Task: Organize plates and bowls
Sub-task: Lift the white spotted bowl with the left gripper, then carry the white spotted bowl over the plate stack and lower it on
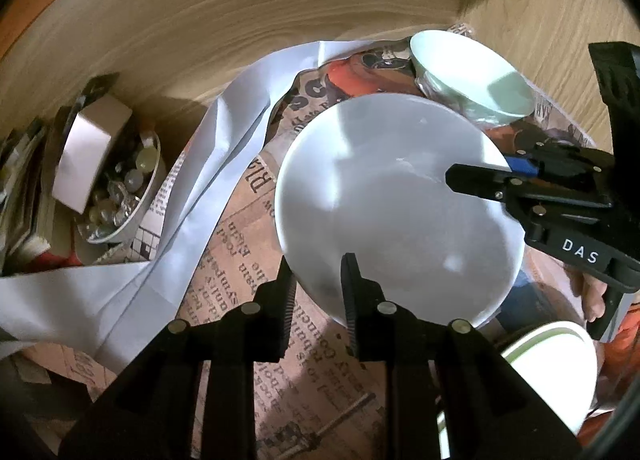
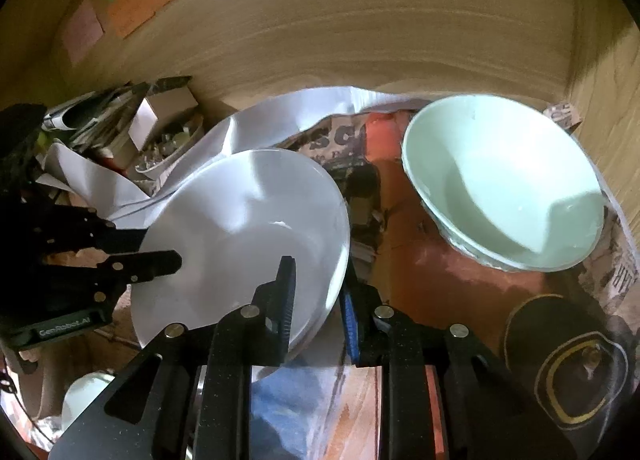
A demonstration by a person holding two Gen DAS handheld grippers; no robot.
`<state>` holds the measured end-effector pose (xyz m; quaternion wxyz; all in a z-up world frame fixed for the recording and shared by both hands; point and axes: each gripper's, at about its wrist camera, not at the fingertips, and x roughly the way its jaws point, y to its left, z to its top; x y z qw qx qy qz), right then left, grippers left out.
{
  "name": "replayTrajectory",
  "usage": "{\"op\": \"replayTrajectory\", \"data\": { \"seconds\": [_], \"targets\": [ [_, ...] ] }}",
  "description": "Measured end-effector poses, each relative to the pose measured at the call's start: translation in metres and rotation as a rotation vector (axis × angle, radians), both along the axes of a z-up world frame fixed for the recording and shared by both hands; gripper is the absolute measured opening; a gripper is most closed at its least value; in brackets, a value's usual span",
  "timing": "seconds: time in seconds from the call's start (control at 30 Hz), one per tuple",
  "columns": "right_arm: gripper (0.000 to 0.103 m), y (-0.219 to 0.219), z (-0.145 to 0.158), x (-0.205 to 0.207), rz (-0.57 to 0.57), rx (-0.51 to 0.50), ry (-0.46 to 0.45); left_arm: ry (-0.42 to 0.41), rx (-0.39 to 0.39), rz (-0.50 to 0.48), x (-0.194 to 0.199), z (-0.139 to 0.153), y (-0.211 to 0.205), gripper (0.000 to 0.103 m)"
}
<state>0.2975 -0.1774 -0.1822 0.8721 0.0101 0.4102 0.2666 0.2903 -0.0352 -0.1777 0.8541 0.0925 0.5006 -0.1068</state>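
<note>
A white plate (image 1: 396, 208) is held between both grippers above a newspaper-lined shelf; it also shows in the right wrist view (image 2: 244, 236), tilted. My left gripper (image 1: 318, 292) is shut on its near rim, one finger above and one below. My right gripper (image 2: 316, 300) is shut on its right rim and shows in the left wrist view (image 1: 480, 184). A pale green bowl (image 2: 504, 184) sits tilted at the back right and shows in the left wrist view (image 1: 472, 76).
A small bowl of beads (image 1: 120, 196) with a box (image 1: 88, 152) stands at the left by white paper (image 1: 224, 164). A white bowl with a green stripe (image 1: 560, 372) sits low right. A dark round lid (image 2: 568, 368) lies near right. Wooden walls (image 1: 240, 0) close the back and right.
</note>
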Motion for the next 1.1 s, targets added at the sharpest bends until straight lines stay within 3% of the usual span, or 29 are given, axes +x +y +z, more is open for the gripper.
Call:
{"op": "replayTrajectory", "data": {
  "seconds": [0.53,1.1],
  "targets": [
    [0.019,0.010,0.048,-0.046,0.010,0.021,-0.137,-0.208,-0.075,0.050,-0.068,0.060,0.027,0.022],
    [0.019,0.033,0.080,-0.106,0.042,0.040,-0.247,-0.345,-0.121,0.101,-0.135,0.084,0.052,0.022]
  ]
}}
